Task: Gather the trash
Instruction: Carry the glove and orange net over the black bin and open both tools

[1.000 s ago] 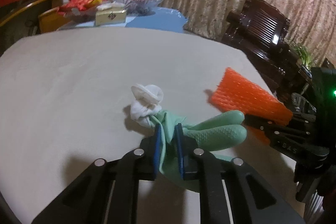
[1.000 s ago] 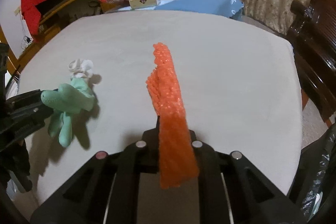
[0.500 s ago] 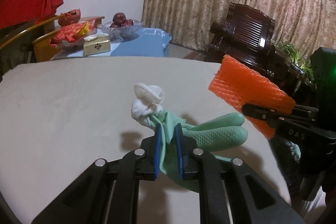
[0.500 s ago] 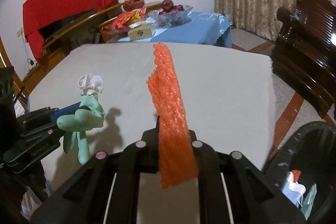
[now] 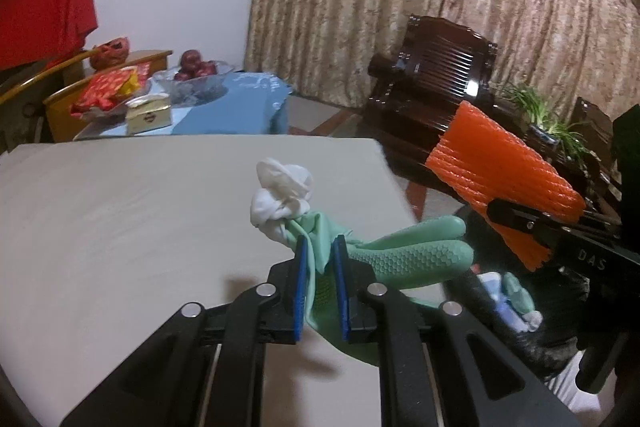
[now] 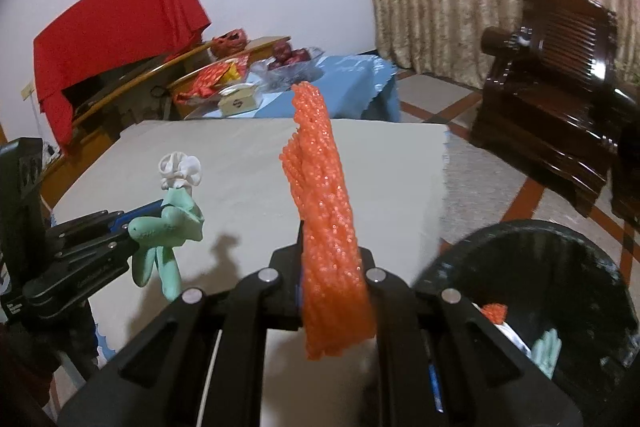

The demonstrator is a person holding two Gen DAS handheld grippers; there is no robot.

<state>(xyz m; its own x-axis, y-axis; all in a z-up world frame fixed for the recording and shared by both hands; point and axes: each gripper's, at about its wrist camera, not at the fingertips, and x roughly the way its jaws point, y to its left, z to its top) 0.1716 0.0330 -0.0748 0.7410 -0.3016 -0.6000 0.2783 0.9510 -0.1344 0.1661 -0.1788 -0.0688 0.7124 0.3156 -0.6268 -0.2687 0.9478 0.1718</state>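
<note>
My left gripper (image 5: 319, 253) is shut on a green rubber glove (image 5: 408, 259) knotted with a white glove (image 5: 280, 195), held above the beige table (image 5: 120, 227). It also shows in the right wrist view (image 6: 164, 227). My right gripper (image 6: 330, 247) is shut on an orange foam net (image 6: 324, 207), held upright above the table's right edge; it also shows in the left wrist view (image 5: 500, 183). A black-lined trash bin (image 6: 560, 267) stands on the floor right of the table, with trash inside.
A dark wooden armchair (image 6: 560, 99) stands at the right. A low table with a blue cloth (image 6: 340, 79), fruit bowl, box and snack packs is behind the beige table. Curtains hang behind; a red cloth (image 6: 112, 39) at the left.
Both grippers have lifted their loads off the table and moved right toward the bin, which has come into view.
</note>
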